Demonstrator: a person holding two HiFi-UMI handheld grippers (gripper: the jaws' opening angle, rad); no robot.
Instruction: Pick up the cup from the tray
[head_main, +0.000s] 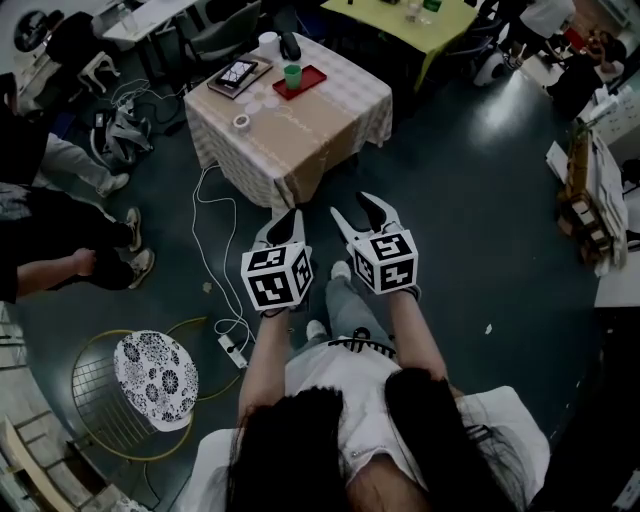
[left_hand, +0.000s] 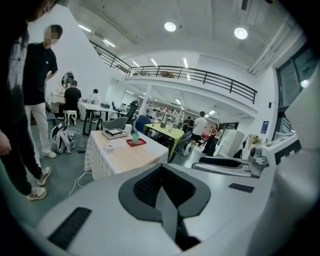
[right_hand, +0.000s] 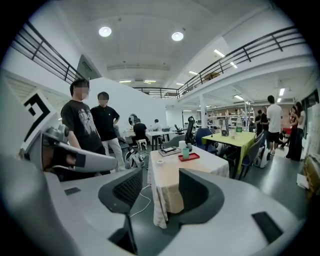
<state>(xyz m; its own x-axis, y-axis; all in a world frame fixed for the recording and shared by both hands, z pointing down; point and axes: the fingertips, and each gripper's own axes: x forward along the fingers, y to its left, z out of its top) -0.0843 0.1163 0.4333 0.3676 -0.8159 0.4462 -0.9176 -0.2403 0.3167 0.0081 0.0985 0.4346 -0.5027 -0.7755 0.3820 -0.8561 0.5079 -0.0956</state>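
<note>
1. While the left gripper (left_hand: 162, 186) has its jaws pressed together with nothing between them, the right gripper (right_hand: 162, 192) has its jaws apart and holds nothing; only the far table shows through the gap
2. In the head view, both grippers are side by side in the air over the dark floor (head_main: 470, 200), out in front of the person's knees, and both point towards the table (head_main: 320, 140)
3. The table, covered in a beige cloth, is well apart from both grippers
4. The green cup (head_main: 292, 75) stands upright on a red tray (head_main: 312, 78) near the table's far edge, and neither gripper touches it
5. Just beside the tray, to its left, lies a dark tablet (head_main: 238, 73); a white roll of tape (head_main: 241, 122) lies nearer, on the cloth
6. A white cable (head_main: 205, 250) trails over the floor from the table's left side, a stool (head_main: 155, 365) with a patterned seat stands at the lower left, and a person's legs (head_main: 90, 260) show at the left edge
</note>
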